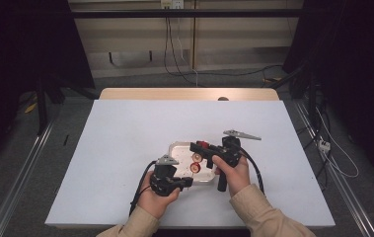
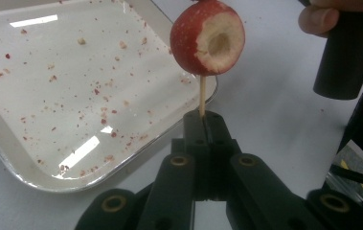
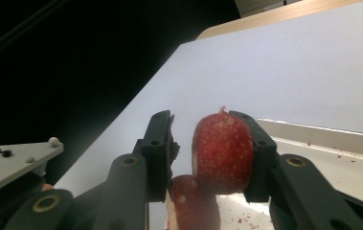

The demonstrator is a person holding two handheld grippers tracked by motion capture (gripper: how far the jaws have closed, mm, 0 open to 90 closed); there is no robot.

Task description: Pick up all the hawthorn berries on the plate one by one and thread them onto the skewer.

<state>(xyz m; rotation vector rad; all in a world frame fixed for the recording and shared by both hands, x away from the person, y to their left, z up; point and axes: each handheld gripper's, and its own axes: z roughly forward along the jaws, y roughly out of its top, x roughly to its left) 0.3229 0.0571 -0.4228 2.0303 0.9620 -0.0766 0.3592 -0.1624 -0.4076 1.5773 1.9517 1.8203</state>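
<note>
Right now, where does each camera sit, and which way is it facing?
High view: above the person's side, looking forward and down on the table; forearms and hands show.
Left gripper view: on the left gripper, looking along shut jaws at a skewered red fruit above the tray.
Right gripper view: on the right gripper, over the tray's edge.
All views share the tray.

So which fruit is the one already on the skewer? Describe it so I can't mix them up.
Start at the metal tray on the white table. Over its near corner, the left tongs pinch a thin wooden stick upright. The red fruit topping it shows a hollowed pale core; the other fruit sits between the right tongs.
</note>
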